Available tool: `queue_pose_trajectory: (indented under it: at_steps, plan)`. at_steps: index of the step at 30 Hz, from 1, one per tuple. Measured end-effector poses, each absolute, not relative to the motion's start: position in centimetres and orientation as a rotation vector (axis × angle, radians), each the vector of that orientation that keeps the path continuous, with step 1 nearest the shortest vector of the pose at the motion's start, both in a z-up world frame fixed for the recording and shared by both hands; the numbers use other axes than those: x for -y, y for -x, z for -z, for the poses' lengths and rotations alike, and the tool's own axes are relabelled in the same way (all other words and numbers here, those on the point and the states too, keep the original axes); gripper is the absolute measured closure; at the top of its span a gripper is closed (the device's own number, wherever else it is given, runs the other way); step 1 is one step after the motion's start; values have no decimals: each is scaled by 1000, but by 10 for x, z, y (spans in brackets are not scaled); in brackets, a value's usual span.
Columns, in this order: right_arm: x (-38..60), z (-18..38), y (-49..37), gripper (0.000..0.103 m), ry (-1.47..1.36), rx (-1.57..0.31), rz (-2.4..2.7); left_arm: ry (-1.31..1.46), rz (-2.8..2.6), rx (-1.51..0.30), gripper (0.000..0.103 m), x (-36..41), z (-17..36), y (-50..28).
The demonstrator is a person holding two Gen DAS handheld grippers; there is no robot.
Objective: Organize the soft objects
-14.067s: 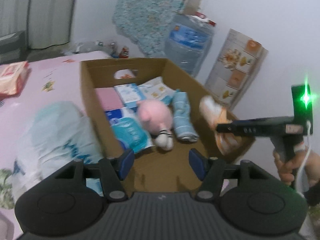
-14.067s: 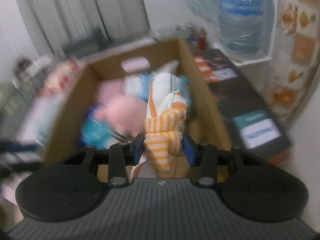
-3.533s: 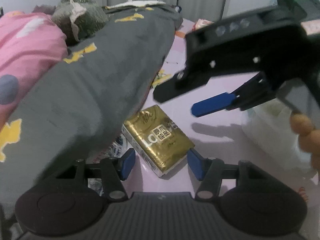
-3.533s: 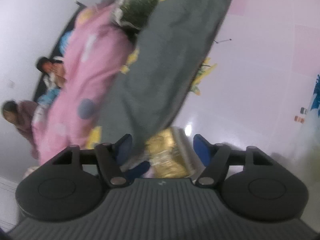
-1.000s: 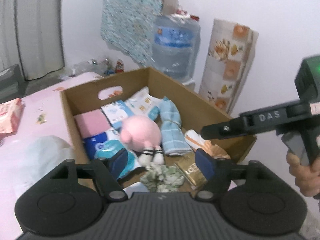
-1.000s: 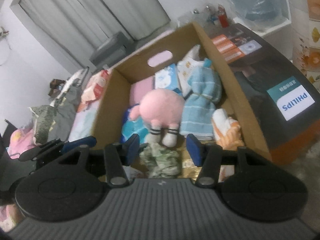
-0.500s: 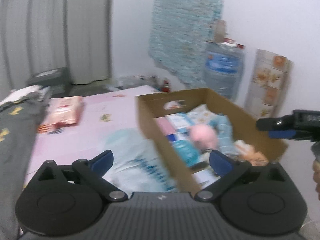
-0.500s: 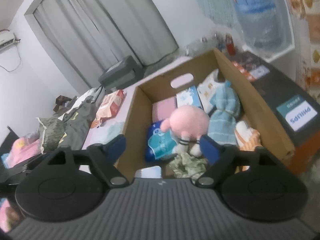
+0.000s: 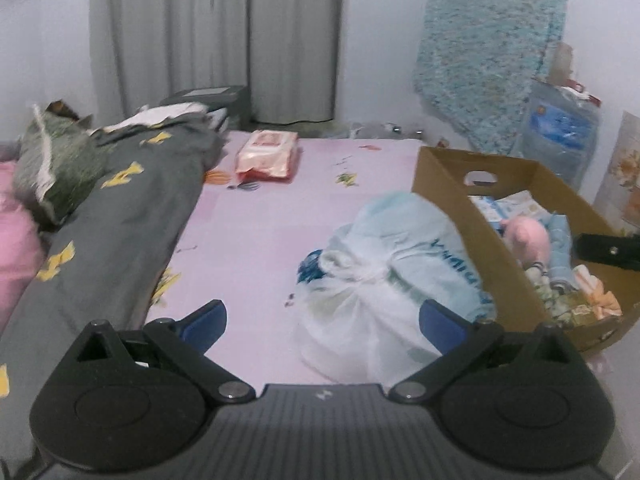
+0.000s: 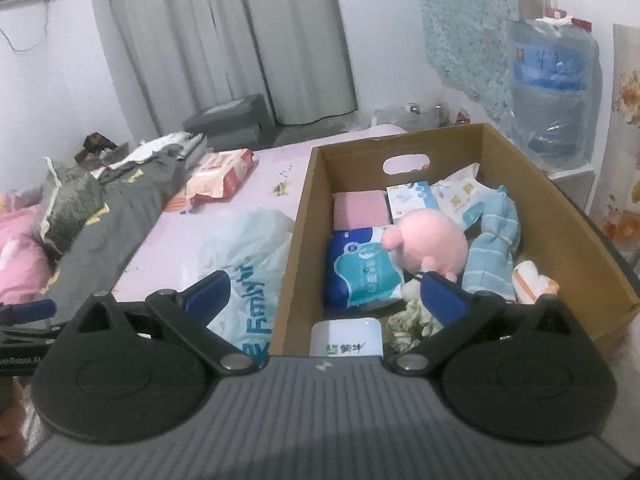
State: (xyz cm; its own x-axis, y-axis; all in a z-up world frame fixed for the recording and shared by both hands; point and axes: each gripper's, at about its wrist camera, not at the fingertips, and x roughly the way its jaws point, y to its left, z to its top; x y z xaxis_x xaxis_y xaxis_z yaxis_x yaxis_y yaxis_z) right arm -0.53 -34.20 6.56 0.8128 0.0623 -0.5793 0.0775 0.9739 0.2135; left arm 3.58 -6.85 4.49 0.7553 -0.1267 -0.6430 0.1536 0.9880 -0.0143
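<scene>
A cardboard box [image 10: 560, 216] stands on the pink bed, also at the right of the left wrist view [image 9: 448, 184]. Inside lie a pink plush [image 10: 428, 240], a rolled blue towel [image 10: 494, 252], an orange striped cloth [image 10: 532, 280], a blue wipes pack [image 10: 360, 276] and a green patterned cloth [image 10: 408, 320]. My right gripper [image 10: 326, 294] hovers over the box's near end, its jaws opening with nothing pressed between them. My left gripper [image 9: 322, 322] is open wide over the sheet, beside a white plastic bag [image 9: 384, 280].
A pink-red wipes packet [image 9: 268, 154] lies on the bed near the curtain. A grey blanket [image 9: 112, 208] and a pink quilt [image 9: 16, 240] cover the left side. A water bottle [image 10: 552, 80] stands behind the box. Bare pink sheet [image 9: 256, 232] lies mid-bed.
Both grippers have spread their jaws wide and drawn back from the box. The left view has swung left, from the box onto the bed and the plastic bag.
</scene>
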Motion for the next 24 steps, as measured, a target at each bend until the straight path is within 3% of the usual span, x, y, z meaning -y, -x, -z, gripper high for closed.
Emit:
queue_pose_trajectory:
  at_steps: [9,24]
  plan:
    - [329,-61,26,1,-131,-665,130,-13,139,-814,0,70,-31,-38]
    - [308,-41,35,1,-126,-769,69,-48,163,-843,0,110,-25,-20]
